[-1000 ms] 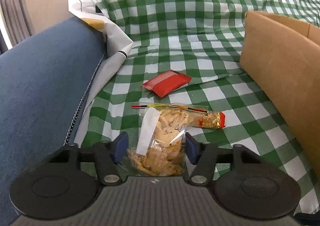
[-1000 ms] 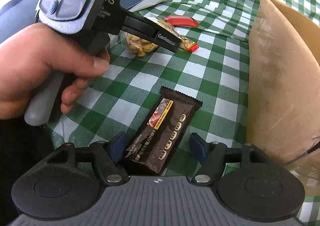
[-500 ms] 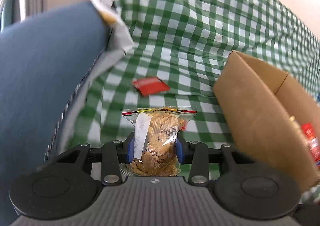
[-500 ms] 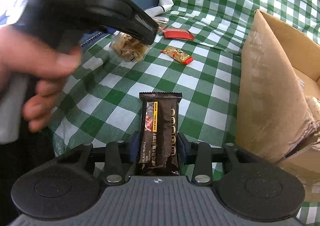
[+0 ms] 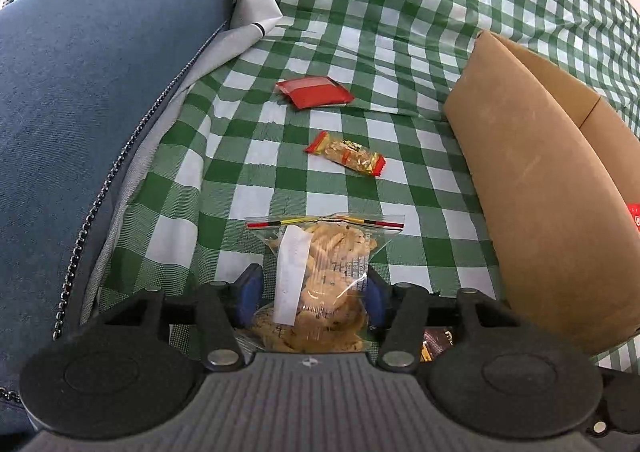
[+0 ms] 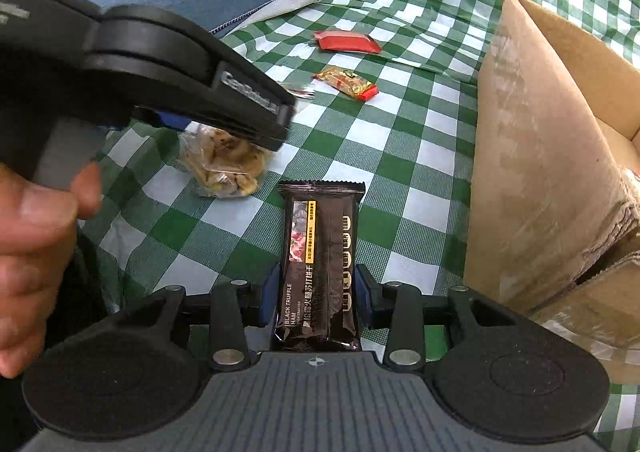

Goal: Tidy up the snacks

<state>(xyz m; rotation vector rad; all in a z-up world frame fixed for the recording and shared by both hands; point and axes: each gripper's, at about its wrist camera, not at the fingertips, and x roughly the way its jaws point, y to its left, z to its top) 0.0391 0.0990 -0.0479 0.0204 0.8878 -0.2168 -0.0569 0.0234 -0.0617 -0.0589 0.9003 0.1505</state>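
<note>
My left gripper grips a clear bag of cookies with a red-yellow zip strip, and its jaws are opening slightly with the bag still between the pads. In the right wrist view that bag hangs just above the checked cloth under the left gripper. My right gripper is shut on a dark brown cracker pack, which points away along the fingers. An open cardboard box stands to the right of both grippers.
A red flat packet and a small gold-and-red candy lie on the green checked cloth. A blue cushion borders the left side. A hand holds the left gripper's handle.
The left gripper shut on the cookie bag, lifted it and swung toward the box. The right gripper shut on the dark cracker pack, which turned straight between its fingers.
</note>
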